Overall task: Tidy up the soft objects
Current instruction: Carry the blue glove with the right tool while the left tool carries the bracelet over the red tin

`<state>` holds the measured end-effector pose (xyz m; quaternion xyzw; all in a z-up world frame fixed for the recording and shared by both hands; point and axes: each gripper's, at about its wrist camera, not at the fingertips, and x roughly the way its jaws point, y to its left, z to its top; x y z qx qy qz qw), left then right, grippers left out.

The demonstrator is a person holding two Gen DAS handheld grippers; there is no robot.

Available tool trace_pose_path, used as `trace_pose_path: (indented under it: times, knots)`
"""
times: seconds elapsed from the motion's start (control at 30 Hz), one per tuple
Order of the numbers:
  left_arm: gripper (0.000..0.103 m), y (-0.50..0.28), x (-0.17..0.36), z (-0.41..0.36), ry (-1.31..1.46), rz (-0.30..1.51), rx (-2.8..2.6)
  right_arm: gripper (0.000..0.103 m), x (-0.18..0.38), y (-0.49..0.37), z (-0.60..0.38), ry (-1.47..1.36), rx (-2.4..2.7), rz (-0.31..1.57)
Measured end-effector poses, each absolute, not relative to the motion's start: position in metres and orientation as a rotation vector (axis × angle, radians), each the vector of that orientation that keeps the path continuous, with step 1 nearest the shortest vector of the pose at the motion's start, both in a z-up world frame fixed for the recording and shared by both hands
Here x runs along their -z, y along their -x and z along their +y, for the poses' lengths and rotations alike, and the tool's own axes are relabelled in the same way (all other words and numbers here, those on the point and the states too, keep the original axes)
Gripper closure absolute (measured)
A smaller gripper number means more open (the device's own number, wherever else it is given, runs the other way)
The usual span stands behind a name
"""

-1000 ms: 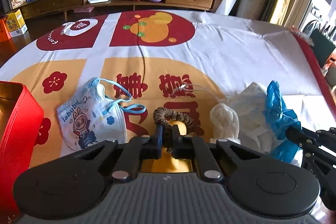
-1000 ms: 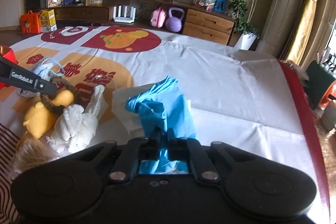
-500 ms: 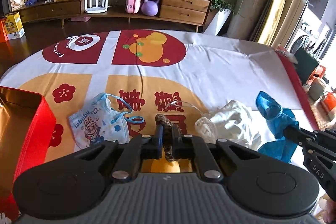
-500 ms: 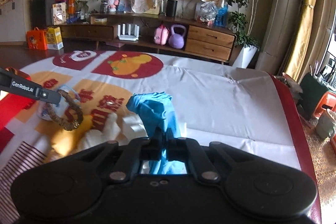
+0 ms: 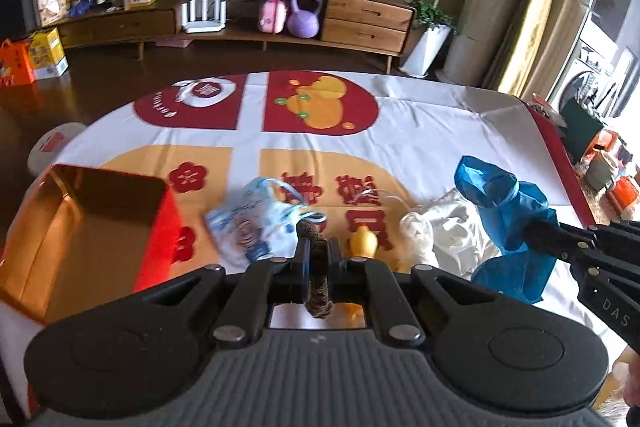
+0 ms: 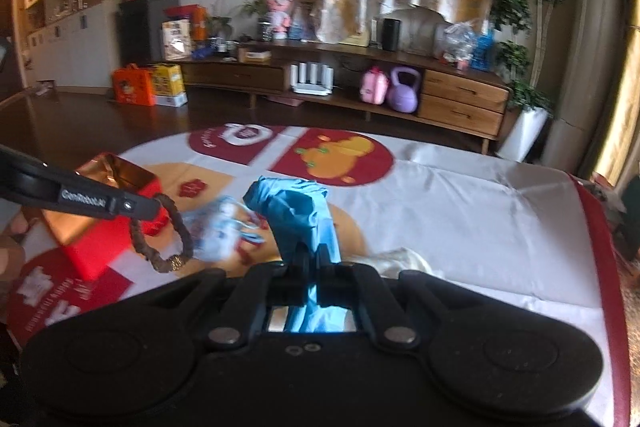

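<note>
- left gripper (image 5: 318, 253) clamped on brown scrunchie (image 6: 160, 235), held clear of the cloth, likely for the red box (image 5: 86, 227) at left
- right gripper (image 6: 310, 259) pinching blue glove (image 6: 298, 213), lifted off the pile for sorting

the left gripper (image 5: 318, 253) is clamped tight, both fingers pinching a brown scrunchie (image 5: 316, 267) that hangs in a loop below its tip. it points forward and downward, raised off the table. the right gripper (image 6: 311, 259) is likewise closed, gripping a blue glove (image 6: 296, 211) that stands up between its fingers. it sits to the right of the left one, angled down less steeply.
</note>
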<state>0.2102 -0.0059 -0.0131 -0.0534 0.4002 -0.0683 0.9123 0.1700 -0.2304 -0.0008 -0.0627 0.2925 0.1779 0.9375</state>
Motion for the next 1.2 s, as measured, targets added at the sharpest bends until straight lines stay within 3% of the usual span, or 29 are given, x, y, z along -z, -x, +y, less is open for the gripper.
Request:
trace_pose_path:
  times: [0.63, 1.2]
  knots:
    - [0.095, -0.188, -0.014, 0.105, 0.119, 0.796, 0.011, 0.101, -0.018, -0.172, -0.089, 0.218, -0.574, 0.652]
    - [0.095, -0.208, 0.013, 0.202, 0.132, 0.859, -0.11, 0.101, -0.003, -0.203, 0.046, 0.283, -0.67, 0.746]
